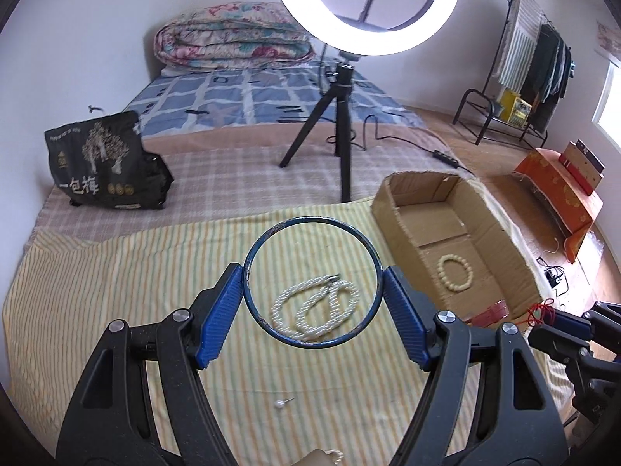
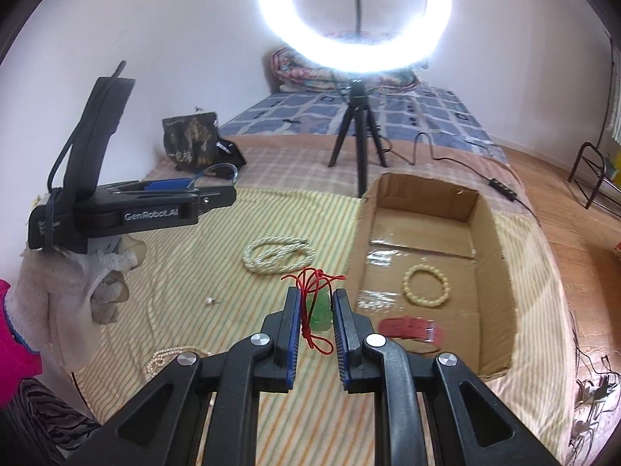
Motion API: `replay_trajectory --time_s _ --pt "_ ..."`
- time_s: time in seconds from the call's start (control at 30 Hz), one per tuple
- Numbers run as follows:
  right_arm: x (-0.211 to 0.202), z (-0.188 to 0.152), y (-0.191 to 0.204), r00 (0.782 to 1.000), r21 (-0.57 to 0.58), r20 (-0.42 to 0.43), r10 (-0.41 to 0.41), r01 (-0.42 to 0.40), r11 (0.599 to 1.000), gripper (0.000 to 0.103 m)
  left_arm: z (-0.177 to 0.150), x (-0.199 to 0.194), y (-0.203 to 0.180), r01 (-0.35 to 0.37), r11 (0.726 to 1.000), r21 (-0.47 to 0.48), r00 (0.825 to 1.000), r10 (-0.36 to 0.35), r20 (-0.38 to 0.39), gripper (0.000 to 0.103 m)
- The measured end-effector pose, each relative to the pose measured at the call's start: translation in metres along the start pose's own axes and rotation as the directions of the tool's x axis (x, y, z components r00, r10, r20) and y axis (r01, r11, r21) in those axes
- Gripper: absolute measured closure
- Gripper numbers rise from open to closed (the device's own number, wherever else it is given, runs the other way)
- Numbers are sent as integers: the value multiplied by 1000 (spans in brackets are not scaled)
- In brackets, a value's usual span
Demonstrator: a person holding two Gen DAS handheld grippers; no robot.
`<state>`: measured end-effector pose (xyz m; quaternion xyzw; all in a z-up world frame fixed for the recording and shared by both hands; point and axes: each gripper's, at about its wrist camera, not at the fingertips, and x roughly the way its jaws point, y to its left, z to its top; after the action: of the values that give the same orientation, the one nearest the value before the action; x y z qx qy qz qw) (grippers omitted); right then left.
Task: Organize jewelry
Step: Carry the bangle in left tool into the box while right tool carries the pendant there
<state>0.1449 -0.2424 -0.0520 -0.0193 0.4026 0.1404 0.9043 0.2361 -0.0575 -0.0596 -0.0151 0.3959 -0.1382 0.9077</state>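
Note:
My left gripper is shut on a dark blue bangle, held upright above the striped cloth. Through it I see a white pearl necklace lying on the cloth; it also shows in the right wrist view. My right gripper is shut on a green pendant with a red cord, left of the cardboard box. In the box lie a cream bead bracelet and a red item. A small pearl earring lies on the cloth.
A ring light on a black tripod stands behind the cloth, with its cable running right. A black bag sits at the left. Another pearl strand lies near the cloth's front edge. A folded quilt lies far back.

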Motion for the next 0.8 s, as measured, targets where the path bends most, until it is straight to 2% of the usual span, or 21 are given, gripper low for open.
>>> replay_trajectory --time_s 0.37,0.8 --pt "-11 8 -56 996 65 27 -90 88 994 89 19 17 -43 53 998 17 998 -54 15 28" --pt "-5 10 -87 994 75 16 -105 104 992 89 44 58 -88 95 995 37 995 -95 13 28"
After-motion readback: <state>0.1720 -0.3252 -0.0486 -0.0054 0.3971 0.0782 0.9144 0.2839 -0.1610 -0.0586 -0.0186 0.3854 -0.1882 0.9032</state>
